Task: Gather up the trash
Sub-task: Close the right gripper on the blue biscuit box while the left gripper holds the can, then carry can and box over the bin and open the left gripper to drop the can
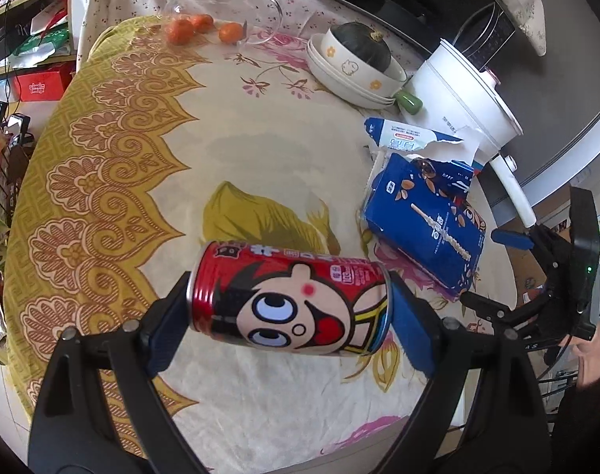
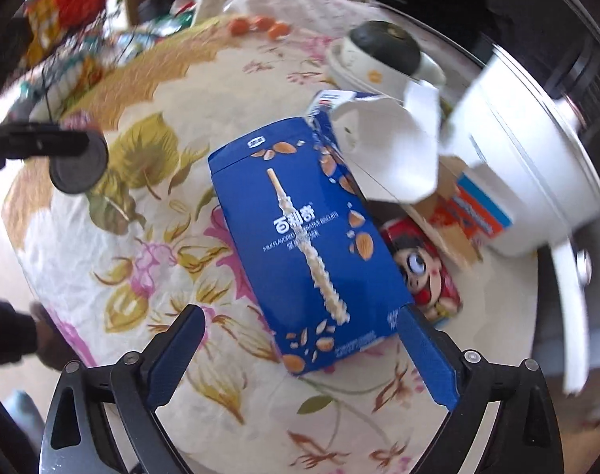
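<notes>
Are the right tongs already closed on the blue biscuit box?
No. In the right wrist view the right tongs stand wide open around the near end of the blue biscuit box, with a clear gap on the left side.

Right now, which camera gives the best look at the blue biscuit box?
The right wrist view: the blue biscuit box fills the middle, front face readable, just ahead of the open right gripper. The left wrist view shows it smaller, off to the right.

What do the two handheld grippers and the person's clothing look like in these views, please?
Both the left gripper and the right gripper have black linkage frames with round silver pivot bolts and flat blue textured pads. In the left wrist view, the right gripper's body shows a small green light. A dark sleeve covers the person's arm.
</notes>
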A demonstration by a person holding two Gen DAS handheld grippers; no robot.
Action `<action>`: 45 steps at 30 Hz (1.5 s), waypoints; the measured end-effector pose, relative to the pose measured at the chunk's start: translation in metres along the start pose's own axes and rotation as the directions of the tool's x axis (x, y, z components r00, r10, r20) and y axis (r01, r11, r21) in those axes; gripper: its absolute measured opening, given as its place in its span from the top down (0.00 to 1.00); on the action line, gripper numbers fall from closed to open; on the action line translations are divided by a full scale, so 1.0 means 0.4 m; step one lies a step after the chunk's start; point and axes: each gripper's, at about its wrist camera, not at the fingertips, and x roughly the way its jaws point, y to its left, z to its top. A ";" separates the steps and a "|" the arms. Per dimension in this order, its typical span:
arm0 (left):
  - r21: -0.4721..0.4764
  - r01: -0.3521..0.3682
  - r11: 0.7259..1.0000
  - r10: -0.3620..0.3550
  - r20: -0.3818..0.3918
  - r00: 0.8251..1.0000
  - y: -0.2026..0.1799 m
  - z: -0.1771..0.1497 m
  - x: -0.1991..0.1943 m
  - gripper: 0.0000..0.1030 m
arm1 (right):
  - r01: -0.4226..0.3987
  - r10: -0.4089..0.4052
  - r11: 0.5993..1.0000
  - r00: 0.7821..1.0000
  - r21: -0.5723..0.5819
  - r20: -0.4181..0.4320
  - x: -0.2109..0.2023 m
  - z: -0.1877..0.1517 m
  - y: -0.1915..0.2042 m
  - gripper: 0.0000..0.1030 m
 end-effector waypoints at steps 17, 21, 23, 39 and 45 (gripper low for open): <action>-0.022 0.024 0.999 -0.024 -0.018 1.000 0.033 -0.002 -0.021 0.11 | -0.030 0.004 0.993 0.973 -0.110 -0.230 0.192 0.091 -0.013 0.03; -0.034 0.040 0.999 -0.040 -0.013 0.999 0.040 0.000 -0.031 0.11 | -0.072 0.072 0.997 0.967 0.008 -0.244 0.192 0.078 -0.031 0.04; -0.037 0.048 0.998 -0.049 -0.010 0.999 0.041 -0.001 -0.037 0.11 | -0.062 0.069 0.997 0.968 0.037 -0.240 0.183 0.073 -0.030 0.05; 0.025 0.127 0.992 -0.127 -0.007 0.992 -0.048 -0.041 -0.085 0.11 | -0.100 0.115 0.971 0.992 0.216 -0.059 -0.068 -0.075 0.069 0.09; 0.080 0.135 0.988 -0.134 -0.023 0.991 -0.104 -0.071 -0.084 0.11 | -0.094 0.106 0.944 0.994 0.317 -0.023 -0.136 -0.184 0.102 0.09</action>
